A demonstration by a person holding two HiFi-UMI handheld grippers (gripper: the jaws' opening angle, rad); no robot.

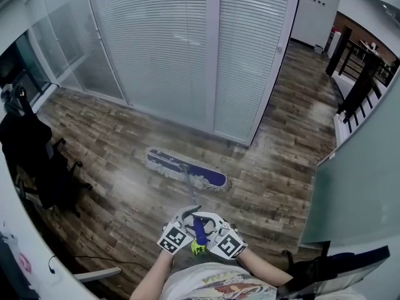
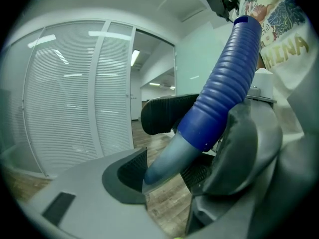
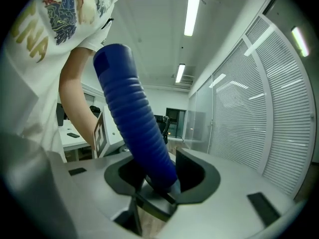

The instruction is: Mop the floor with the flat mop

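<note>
The flat mop's blue and white head (image 1: 185, 170) lies on the wood floor (image 1: 112, 136), in front of the blind-covered glass wall. Its thin pole runs back to me and ends in a blue ribbed grip (image 1: 199, 231). My left gripper (image 1: 189, 216) and right gripper (image 1: 210, 221) sit side by side at that grip, both shut on it. In the left gripper view the grey pole and blue grip (image 2: 224, 88) pass between the jaws of the left gripper (image 2: 164, 171). The right gripper (image 3: 154, 176) clamps the blue grip (image 3: 134, 123) low down.
A black office chair (image 1: 37, 161) with a dark coat on it stands at the left by a white desk edge (image 1: 12, 230). A cable (image 1: 94, 260) trails on the floor near it. A frosted panel (image 1: 356, 186) closes the right side, with dark railings (image 1: 359, 86) beyond.
</note>
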